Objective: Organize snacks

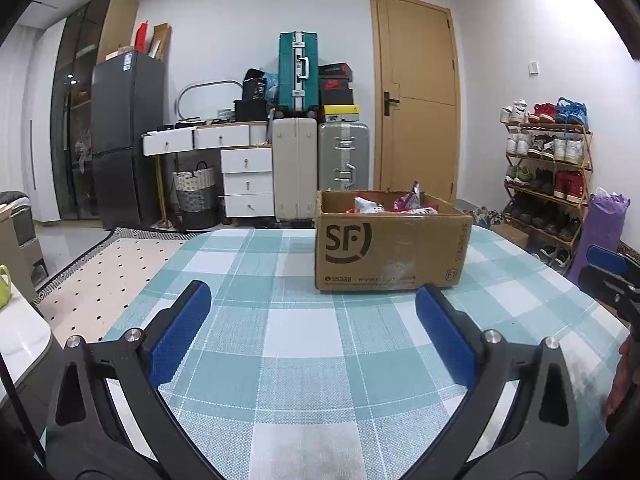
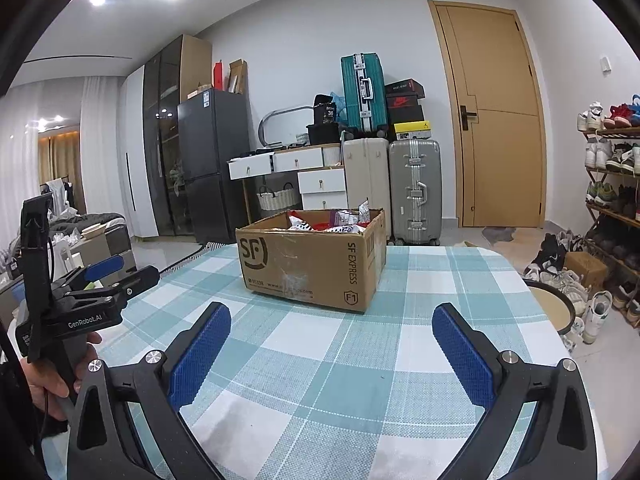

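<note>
Box: one brown corrugated cardboard shipping box (image 1: 390, 240) with a printed "SF" logo, top flaps open, standing on the far half of the table.
Table: one table with a teal-and-white checked woven tablecloth (image 1: 304, 344); no packet is visible on the cloth in either view.
Snacks: crinkled foil and plastic snack packets (image 1: 394, 202) in white, red and purple lie heaped inside the box, some tips above the rim. Count: several, at least four tips; exact number cannot be told, as the walls hide the rest.
Left gripper: left gripper (image 1: 312, 320) with blue textured pads, jaws wide apart, holding nothing, hovering over the near cloth, well short of the box.
Right gripper: right gripper (image 2: 332, 344) of the same make, jaws wide apart, holding nothing, level with the left one and pointed at the box corner.
Stage: the scene fits either packets waiting to be taken out and sorted, or packets already gathered in. No move is prescribed that fits only one.
Handling, judged: packets are light and slippery. Close the pads on a flat sealed edge, not the puffed middle, with gentle force. Approach from above the rim. The light box may slide, so steady a wall with the free gripper.
Grippers, count: two.
</note>
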Available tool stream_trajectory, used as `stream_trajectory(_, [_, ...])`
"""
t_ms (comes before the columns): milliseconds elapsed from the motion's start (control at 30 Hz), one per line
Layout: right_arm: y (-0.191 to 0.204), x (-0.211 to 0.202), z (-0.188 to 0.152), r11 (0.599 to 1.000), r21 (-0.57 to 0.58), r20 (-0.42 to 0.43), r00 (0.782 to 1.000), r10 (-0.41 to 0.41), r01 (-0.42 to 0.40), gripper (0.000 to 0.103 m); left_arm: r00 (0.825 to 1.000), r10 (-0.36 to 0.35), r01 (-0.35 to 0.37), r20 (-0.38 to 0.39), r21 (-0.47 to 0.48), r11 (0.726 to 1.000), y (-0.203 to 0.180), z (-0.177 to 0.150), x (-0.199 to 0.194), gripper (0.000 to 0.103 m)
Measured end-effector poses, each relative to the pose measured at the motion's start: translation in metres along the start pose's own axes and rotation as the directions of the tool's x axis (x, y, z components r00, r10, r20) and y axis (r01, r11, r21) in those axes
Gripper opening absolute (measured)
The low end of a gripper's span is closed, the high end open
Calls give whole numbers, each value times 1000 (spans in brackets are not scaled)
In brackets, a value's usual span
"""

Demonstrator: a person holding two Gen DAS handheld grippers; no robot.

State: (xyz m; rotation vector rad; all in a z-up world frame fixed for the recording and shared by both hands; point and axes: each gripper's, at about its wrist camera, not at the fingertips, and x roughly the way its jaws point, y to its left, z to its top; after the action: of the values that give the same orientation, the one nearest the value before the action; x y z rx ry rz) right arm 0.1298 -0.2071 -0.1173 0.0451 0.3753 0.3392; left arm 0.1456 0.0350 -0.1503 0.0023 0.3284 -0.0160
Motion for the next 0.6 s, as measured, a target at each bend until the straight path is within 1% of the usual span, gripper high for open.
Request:
stream_trajectory(267, [0,4,0,1000,-3,-3,1000,11,-11,103,1000,-9,9,3,6,1000,-4,-1,0,102])
stream_trajectory(367, [0,4,0,1000,-5,-4,1000,11,-11,103,1000,-23,23,4,8,1000,-6,-1,1,102])
stream_trajectory(600, [-1,5,0,1000,-4,-3,1000,12,-12,103,1000,-11,11,6,2,1000,-5,-1,-1,102])
